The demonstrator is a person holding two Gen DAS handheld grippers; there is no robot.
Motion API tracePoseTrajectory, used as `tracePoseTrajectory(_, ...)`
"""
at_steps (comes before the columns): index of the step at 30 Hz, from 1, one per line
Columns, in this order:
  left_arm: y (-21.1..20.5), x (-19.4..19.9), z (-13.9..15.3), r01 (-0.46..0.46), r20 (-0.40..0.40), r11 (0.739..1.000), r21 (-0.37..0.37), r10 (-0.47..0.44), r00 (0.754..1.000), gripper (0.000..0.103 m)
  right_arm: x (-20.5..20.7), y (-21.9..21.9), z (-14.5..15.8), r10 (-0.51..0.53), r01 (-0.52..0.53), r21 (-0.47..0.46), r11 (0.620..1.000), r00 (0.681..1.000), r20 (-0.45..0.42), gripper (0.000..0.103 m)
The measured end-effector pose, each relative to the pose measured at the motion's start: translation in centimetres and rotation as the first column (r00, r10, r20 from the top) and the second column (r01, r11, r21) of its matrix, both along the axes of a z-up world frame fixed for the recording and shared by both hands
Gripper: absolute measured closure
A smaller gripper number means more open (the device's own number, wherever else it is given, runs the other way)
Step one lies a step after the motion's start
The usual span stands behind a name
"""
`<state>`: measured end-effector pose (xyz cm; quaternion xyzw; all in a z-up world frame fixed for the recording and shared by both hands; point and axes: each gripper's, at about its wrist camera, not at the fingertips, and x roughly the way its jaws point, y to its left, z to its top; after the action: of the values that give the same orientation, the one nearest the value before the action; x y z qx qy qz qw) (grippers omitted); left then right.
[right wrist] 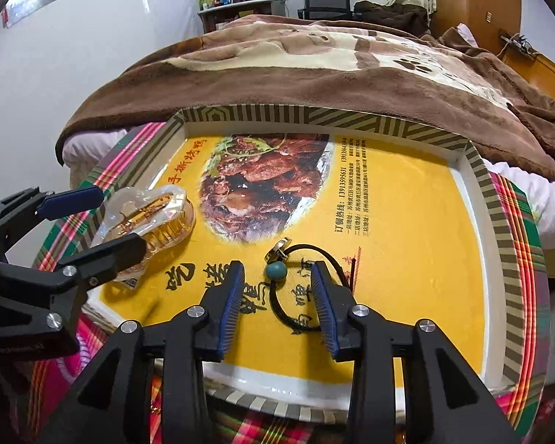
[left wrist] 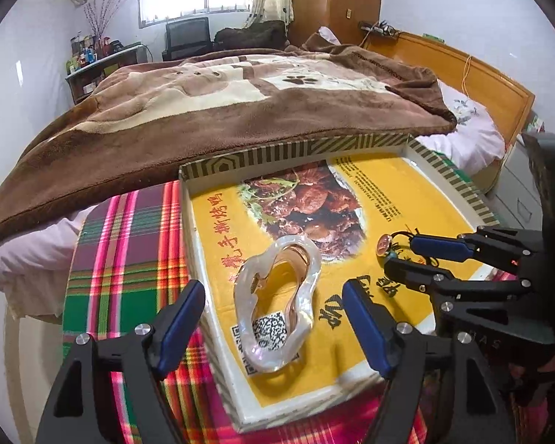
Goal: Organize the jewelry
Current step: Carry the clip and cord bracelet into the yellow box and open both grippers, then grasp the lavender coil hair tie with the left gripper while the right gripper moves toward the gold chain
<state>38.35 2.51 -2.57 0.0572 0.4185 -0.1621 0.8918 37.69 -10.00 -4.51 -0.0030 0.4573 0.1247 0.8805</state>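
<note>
A pearly translucent hair claw clip lies in a shallow striped-rim tray lined with a yellow food print. My left gripper is open, its fingers on either side of the clip; the clip also shows in the right wrist view. A black cord hair tie with a teal bead and a metal charm lies in the tray. My right gripper is open, its fingers straddling the tie. It also shows in the left wrist view.
The tray rests on a plaid cloth at the edge of a bed with a brown blanket. A wooden headboard stands at the right. A desk and chair stand by the far wall.
</note>
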Motion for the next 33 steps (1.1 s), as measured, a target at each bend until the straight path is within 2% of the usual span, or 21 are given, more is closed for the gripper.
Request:
tracePoseTrajectory(12, 2.2, -5.8, 3.7, 0.004, 0.064, 1.0, -0.026, -0.002, 0.998, 0.027, -4.8, -0.9, 3.6, -0.015, 0.011, 0.072, 0.997, 0.998, 0.057, 0.065)
tracePoseTrajectory(20, 3.6, -9.8, 5.0, -0.012, 0.091, 0.999, -0.033, 0.015, 0.996, 0.027, -8.5, -0.9, 5.0, -0.009, 0.0, 0.095, 0.995, 0.996, 0.087, 0.065)
tracePoseTrajectory(25, 4.7, -11.9, 4.6, -0.026, 0.082, 0.999, -0.043, 0.03, 0.996, 0.027, -11.1, -0.8, 5.0, 0.002, -0.012, 0.108, 0.994, 0.996, 0.087, 0.065)
tracePoseTrajectory(33, 6.7, -14.6, 2.0, -0.065, 0.043, 0.997, -0.036, 0.067, 0.997, 0.027, -14.1, -0.8, 4.4, 0.002, -0.011, 0.118, 0.993, 0.997, 0.081, 0.065)
